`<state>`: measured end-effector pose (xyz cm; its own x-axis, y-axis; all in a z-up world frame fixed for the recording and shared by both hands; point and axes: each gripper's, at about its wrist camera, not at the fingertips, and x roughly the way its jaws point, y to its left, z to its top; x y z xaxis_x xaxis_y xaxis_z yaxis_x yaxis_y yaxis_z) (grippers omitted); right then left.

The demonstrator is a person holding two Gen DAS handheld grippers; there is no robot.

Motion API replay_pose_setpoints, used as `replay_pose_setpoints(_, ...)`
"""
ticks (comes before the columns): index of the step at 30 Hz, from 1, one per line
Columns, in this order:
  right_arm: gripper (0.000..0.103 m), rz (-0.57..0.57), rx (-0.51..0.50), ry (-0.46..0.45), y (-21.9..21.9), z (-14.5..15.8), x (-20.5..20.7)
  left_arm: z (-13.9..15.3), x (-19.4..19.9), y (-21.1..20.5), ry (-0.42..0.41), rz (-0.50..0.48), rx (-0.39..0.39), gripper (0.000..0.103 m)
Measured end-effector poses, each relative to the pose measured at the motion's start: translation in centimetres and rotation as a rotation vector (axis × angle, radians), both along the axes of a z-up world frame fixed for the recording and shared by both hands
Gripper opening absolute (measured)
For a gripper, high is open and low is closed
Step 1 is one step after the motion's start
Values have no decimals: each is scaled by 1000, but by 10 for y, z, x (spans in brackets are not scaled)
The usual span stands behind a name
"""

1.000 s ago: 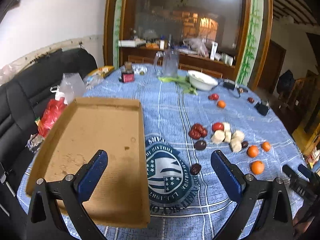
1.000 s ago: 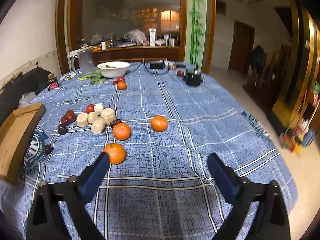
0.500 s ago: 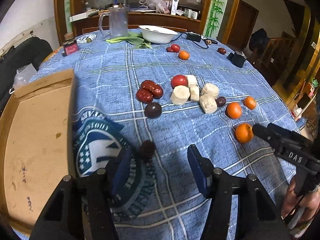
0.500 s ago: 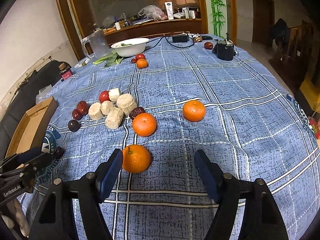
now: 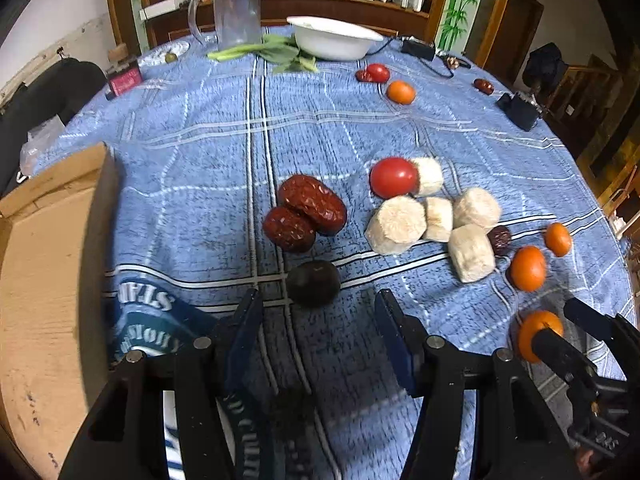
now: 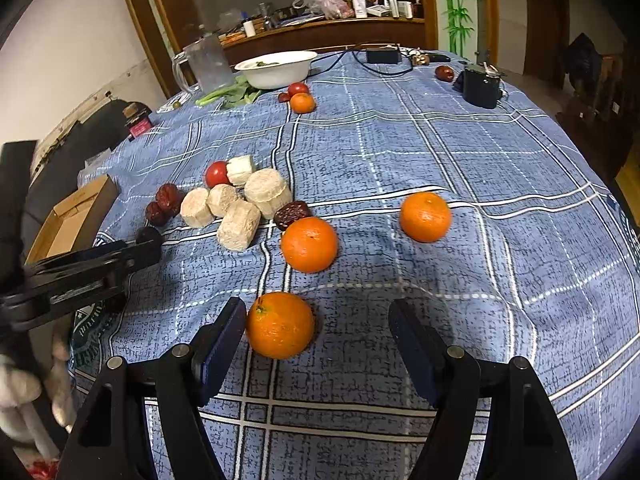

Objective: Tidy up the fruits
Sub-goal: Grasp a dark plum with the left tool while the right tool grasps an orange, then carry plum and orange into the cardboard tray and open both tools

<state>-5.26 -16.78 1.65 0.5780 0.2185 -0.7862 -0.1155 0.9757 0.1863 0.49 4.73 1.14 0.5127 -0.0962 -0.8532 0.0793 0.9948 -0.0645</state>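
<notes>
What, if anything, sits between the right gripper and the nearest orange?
Nothing visible. In the right wrist view the nearest orange lies on the bare tablecloth just ahead of the open right gripper, close to its left finger. The other fruit, such as the second orange, lies farther away.

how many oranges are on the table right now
4. One orange lies between the right gripper fingers, one just beyond it, one off to the right, and one far back near the white bowl. None looks hidden.
</notes>
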Motion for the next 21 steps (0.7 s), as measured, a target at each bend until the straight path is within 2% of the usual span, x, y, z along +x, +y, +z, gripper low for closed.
replay_pose_setpoints(2,78,7,-3,5,2,-1,1,-1,-1,-3,-17,-12,24,55)
replay_pose_setpoints(3,78,9,-5,6,3,-1,1,-1,-1,-4,-24,-14,34,50)
replay_pose_setpoints(4,77,8,-7,6,3,-1,1,-2,-1,-5,-35,-13,54,30)
replay_pose_setpoints(5,76,7,-9,6,4,-1,1,-1,-3,-5,-45,-17,71,22)
replay_pose_setpoints(6,73,11,-3,4,4,-1,1,0,-4,-3,-46,-22,58,22)
replay_pose_setpoints(9,55,38,28,5,9,-1,0,2,-7,4,-50,-17,23,22)
replay_pose_setpoints(11,36,65,32,3,17,0,-2,7,-13,8,-63,-15,3,22)
replay_pose_setpoints(15,35,73,-49,-23,32,3,-8,21,-32,20,-101,-3,-38,22)
replay_pose_setpoints(21,35,81,-11,-34,35,16,-23,42,-67,53,-153,52,-113,22)
